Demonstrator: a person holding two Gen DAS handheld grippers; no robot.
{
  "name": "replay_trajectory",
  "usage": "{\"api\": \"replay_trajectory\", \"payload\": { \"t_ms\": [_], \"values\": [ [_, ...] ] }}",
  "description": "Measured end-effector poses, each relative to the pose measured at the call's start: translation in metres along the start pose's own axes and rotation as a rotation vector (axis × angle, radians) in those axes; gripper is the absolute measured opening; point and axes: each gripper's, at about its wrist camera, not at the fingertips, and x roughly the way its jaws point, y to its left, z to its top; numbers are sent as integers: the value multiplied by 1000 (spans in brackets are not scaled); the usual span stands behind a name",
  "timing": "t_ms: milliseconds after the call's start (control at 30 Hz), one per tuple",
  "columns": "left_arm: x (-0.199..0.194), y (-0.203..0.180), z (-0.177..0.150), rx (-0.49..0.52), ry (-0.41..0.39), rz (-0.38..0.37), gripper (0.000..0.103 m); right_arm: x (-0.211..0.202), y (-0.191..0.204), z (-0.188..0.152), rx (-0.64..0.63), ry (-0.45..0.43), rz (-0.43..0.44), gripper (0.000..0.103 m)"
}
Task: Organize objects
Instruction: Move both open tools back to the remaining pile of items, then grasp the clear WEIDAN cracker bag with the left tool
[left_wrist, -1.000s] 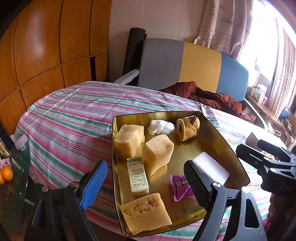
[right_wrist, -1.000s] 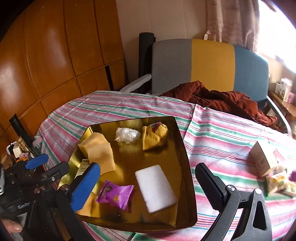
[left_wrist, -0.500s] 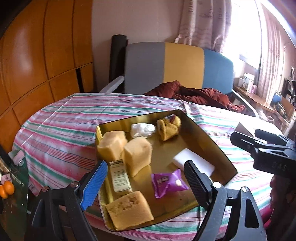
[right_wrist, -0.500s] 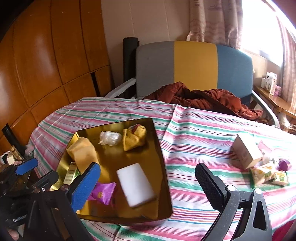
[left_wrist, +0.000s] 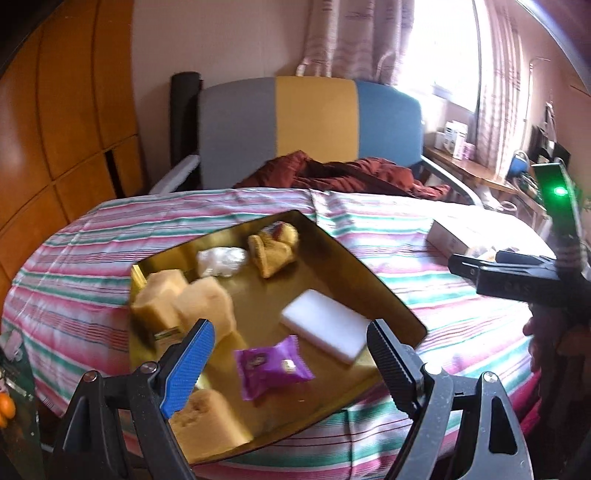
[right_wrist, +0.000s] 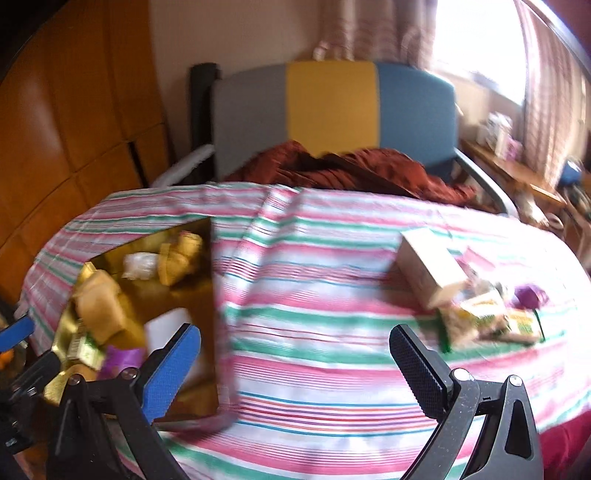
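The left gripper and right gripper both gape, holding nothing. At the right gripper's two o'clock, the small packets beside the box look light, crinkly and slippery, likely best pinched across their flat middles.

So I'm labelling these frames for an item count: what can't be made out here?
- Small packets beside the pale box, right wrist view: motion blur, count unclear.
- Purple wrapper print, left wrist view: too small.
- Gold tray near corner, right wrist view: hidden by blue finger.

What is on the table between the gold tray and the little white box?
Nothing: only bare striped tablecloth lies between the gold tray and the white box, seen from the right wrist.
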Motion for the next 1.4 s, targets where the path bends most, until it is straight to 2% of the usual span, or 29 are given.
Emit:
{"api": "replay_trajectory", "payload": {
  "t_ms": [200,400,567,667,733,800,967,1067,1267,1400],
  "values": [
    [10,-23,4,42,18,-59,86,13,-67,4,102,76,-60,103],
    [20,-42,12,76,32,-101,86,8,-143,24,195,50,-187,103],
    [30,-66,23,122,49,-153,86,4,-222,26,376,8,-321,103],
    [37,-89,32,170,57,-208,86,0,-264,7,553,-12,-390,103],
    [45,-108,38,195,74,-253,86,-1,-286,-3,671,17,-376,103],
    [53,-128,45,219,94,-297,86,-9,-300,-8,751,-20,-334,103],
    [73,-177,60,278,126,-366,86,-12,-311,-12,813,-16,-273,103],
    [90,-209,66,341,158,-397,84,-12,-313,-11,827,-14,-243,103],
    [132,-269,70,486,234,-512,82,-12,-313,-15,850,-22,-194,103],
    [155,-303,68,579,241,-560,82,-12,-318,-18,884,-26,-165,103]
  ]
}}
